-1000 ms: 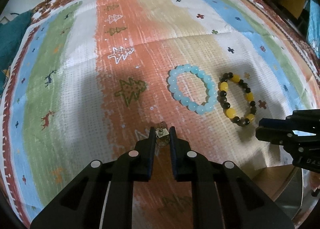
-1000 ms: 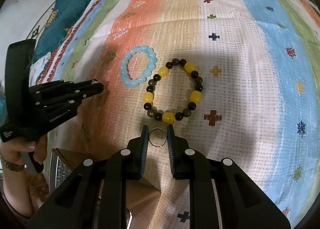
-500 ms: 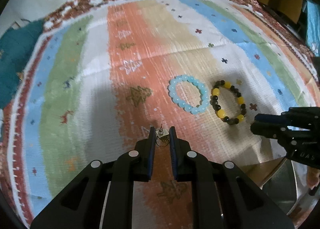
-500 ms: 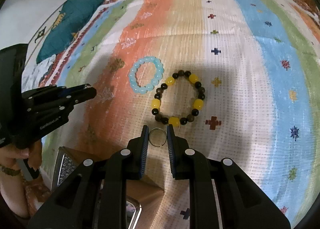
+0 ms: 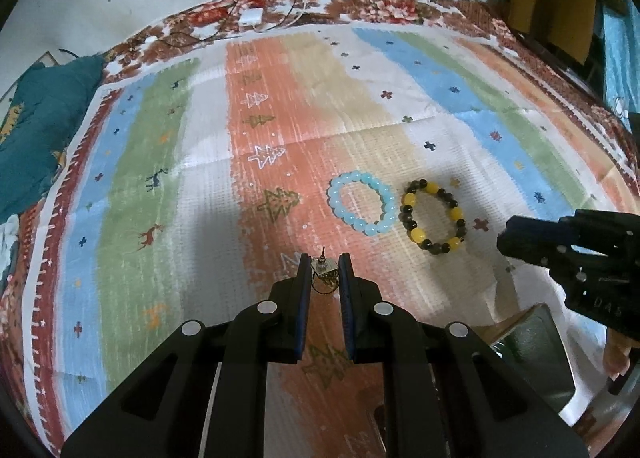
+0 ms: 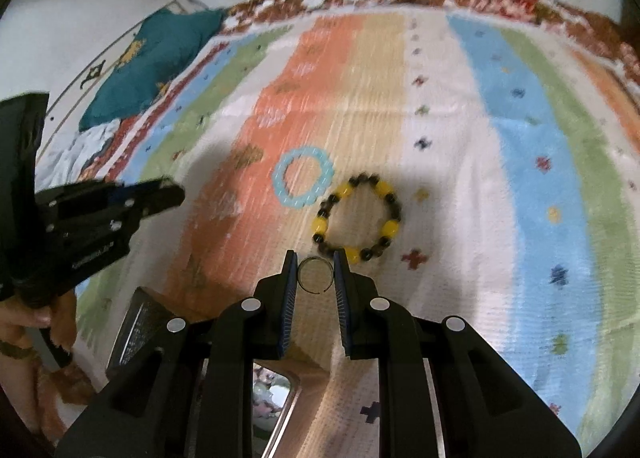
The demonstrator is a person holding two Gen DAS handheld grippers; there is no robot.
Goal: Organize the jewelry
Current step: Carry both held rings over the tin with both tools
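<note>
My left gripper is shut on a small gold earring with a post and a dangling round charm, held above the cloth. My right gripper is shut on a thin silver ring, also held above the cloth. A light blue bead bracelet and a yellow and dark bead bracelet lie side by side on the striped cloth. Both bracelets also show in the right wrist view, the blue bracelet left of the yellow and dark bracelet.
A metal-edged box with a mirrored inside sits below the grippers at the cloth's near edge; it also shows in the left wrist view. A teal cushion lies at far left. A white charger and cables lie at the far edge.
Both grippers have risen and drawn back from the cloth, each holding its piece. The bracelets look smaller and farther now. They have not moved on the cloth.
</note>
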